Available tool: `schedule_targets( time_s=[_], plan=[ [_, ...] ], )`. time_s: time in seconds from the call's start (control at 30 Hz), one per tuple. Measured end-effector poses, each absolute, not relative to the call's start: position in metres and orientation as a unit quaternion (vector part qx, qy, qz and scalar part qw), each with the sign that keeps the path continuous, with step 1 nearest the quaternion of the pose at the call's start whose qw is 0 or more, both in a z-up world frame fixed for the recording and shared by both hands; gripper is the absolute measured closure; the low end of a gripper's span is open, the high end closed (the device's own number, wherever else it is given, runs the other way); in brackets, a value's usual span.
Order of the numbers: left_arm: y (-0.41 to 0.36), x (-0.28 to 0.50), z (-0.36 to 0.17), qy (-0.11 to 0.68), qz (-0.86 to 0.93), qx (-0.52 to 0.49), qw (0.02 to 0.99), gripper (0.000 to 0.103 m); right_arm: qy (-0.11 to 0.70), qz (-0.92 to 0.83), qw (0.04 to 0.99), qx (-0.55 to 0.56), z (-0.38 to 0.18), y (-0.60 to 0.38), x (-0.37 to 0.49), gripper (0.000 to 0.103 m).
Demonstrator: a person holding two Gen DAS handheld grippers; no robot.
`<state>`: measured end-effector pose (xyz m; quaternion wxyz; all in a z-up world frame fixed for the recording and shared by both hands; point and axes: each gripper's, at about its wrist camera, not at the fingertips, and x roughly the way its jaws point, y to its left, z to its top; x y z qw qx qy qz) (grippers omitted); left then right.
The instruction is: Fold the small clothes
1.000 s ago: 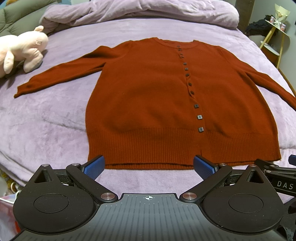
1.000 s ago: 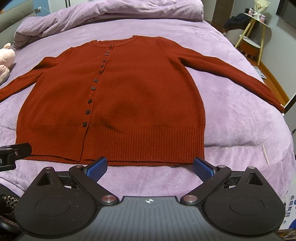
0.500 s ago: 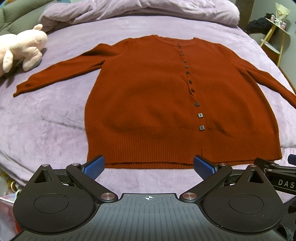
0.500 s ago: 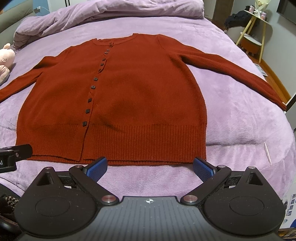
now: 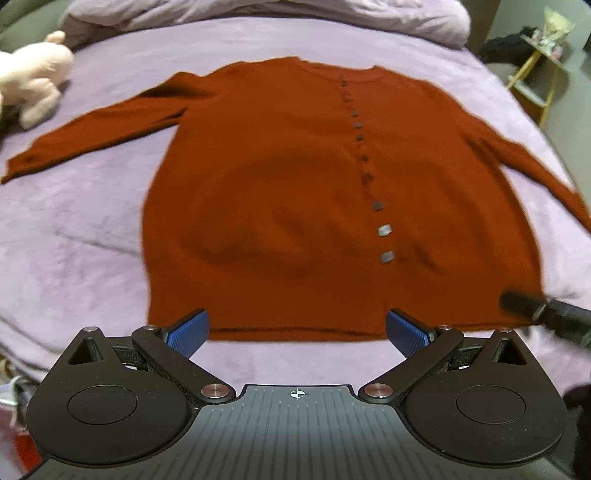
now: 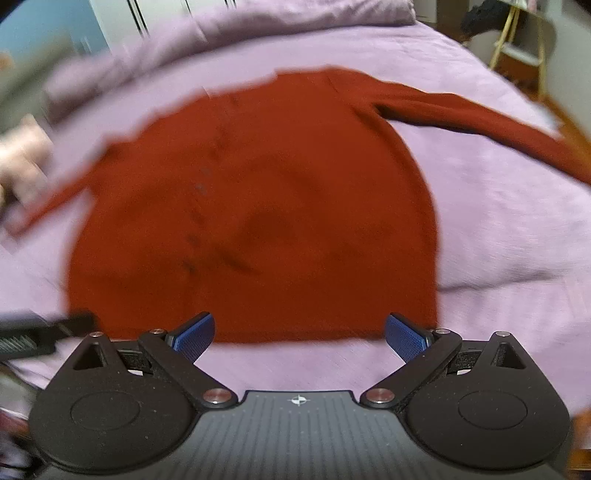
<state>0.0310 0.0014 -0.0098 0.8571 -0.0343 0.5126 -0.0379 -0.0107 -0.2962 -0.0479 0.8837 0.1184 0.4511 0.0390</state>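
Observation:
A rust-red buttoned cardigan [image 5: 280,192] lies flat on the purple bed cover [image 5: 74,236], sleeves spread out to both sides, hem toward me. It also shows, blurred, in the right wrist view [image 6: 280,206]. My left gripper [image 5: 297,328] is open and empty just short of the hem, left of the button line. My right gripper [image 6: 299,330] is open and empty just short of the hem's right half. The right gripper's tip shows at the far right of the left wrist view [image 5: 543,308].
A pink plush toy [image 5: 33,77] lies at the bed's far left. A bunched purple duvet [image 5: 258,14] lies along the head of the bed. A yellow-legged side table [image 5: 543,62] stands off the right side. The bed's near edge drops just below the grippers.
Both grippers have moved forward toward the hem, and the cardigan now looks larger. The right wrist view is motion-blurred and has swung. Both stay open.

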Motion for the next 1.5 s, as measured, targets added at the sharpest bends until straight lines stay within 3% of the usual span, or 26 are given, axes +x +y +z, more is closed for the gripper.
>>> schedule_targets(
  time_s=[0.13,0.37,0.47,0.53,0.6,0.77,0.83,0.9,1.03,1.23,1.37,1.4,1.5],
  plan=[
    [0.006,0.051,0.004,0.491,-0.052,-0.038,0.869,0.000,0.322,0.079,0.908,0.255,-0.037,-0.359,-0.009,0.004],
    [0.010,0.104,0.028,0.420,-0.053,-0.044,0.905,0.000,0.242,-0.104,0.892,0.367,-0.055,-0.514,0.032,0.007],
    [0.010,0.129,0.023,0.415,-0.055,-0.067,0.906,0.000,0.213,-0.183,0.833,0.476,-0.083,-0.585,0.035,0.025],
    [0.007,0.148,0.015,0.421,-0.059,-0.075,0.902,0.000,0.206,-0.216,0.791,0.535,-0.102,-0.618,0.034,0.045],
    [0.002,0.159,0.006,0.430,-0.058,-0.071,0.898,0.000,0.200,-0.238,0.763,0.567,-0.121,-0.638,0.034,0.056],
    [-0.008,0.180,-0.016,0.445,-0.062,-0.043,0.893,0.000,0.148,-0.271,0.737,0.602,-0.151,-0.654,0.034,0.068],
    [-0.010,0.186,-0.024,0.452,-0.071,-0.039,0.889,0.000,0.142,-0.284,0.733,0.602,-0.158,-0.655,0.039,0.086],
    [-0.008,0.188,-0.028,0.456,-0.076,-0.041,0.886,0.001,0.144,-0.292,0.730,0.601,-0.159,-0.660,0.045,0.095],
    [-0.006,0.196,-0.031,0.458,-0.093,-0.054,0.882,0.012,0.169,-0.305,0.804,0.482,-0.120,-0.637,0.080,0.097],
    [-0.017,0.214,-0.018,0.428,-0.139,-0.079,0.889,0.009,0.177,-0.027,0.942,0.283,-0.041,-0.481,0.134,0.097],
    [-0.020,0.230,-0.023,0.437,-0.182,-0.139,0.870,0.006,0.234,0.142,0.942,0.193,-0.047,-0.364,0.156,0.090],
    [-0.018,0.233,-0.027,0.444,-0.189,-0.158,0.862,0.006,0.261,0.154,0.936,0.180,-0.056,-0.342,0.159,0.085],
    [-0.013,0.244,-0.042,0.464,-0.209,-0.207,0.836,0.006,0.322,0.142,0.915,0.198,-0.090,-0.312,0.159,0.084]
  ],
)
